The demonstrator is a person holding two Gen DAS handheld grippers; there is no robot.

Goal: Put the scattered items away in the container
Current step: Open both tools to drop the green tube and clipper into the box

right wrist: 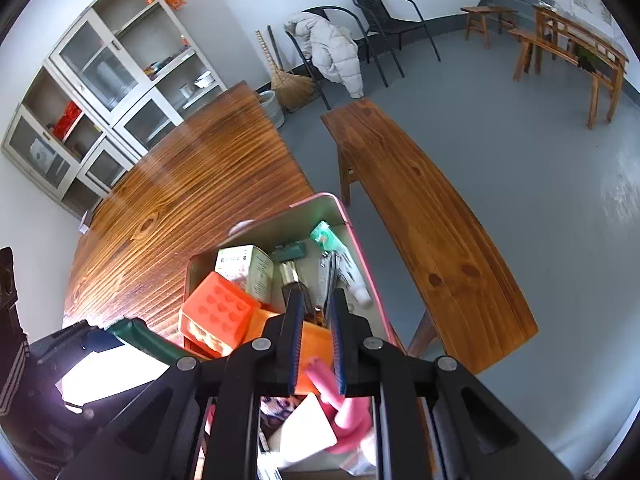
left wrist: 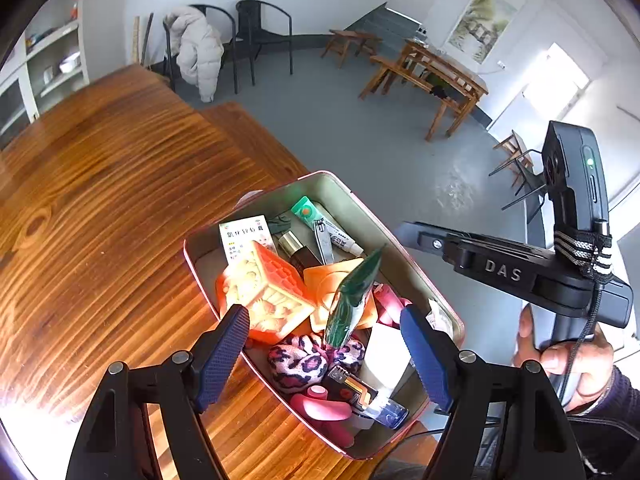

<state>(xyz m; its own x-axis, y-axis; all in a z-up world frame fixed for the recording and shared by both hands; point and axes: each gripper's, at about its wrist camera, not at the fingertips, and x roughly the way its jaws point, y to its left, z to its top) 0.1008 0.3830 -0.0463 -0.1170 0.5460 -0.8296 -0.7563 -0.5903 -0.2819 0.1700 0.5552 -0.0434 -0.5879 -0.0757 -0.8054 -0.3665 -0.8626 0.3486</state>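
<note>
Container (left wrist: 362, 204), a pink-rimmed metal tin, is set at the near corner of the wooden table (left wrist: 100, 184), with its long axis running away from both cameras toward the bench (right wrist: 432, 232). It is seen packed: an orange block (left wrist: 264, 292), a medicine box (left wrist: 246, 236), nail clippers (left wrist: 324, 240), a leopard-print scrunchie (left wrist: 302, 360) and a dark green tube (left wrist: 354, 296), which stands tilted above the pile between the wide-spread fingers of the left gripper (left wrist: 324, 356). No pad is seen touching the tube, so it is judged released and dropping. The right gripper (right wrist: 316, 344) is poised directly over the tin's near half with its fingers drawn almost together; a pink item (right wrist: 320, 376) appears between them, though whether it is pinched or merely behind them cannot be told. Both grippers are about equally near. The tin's near end is cut off by the gripper bodies.
</note>
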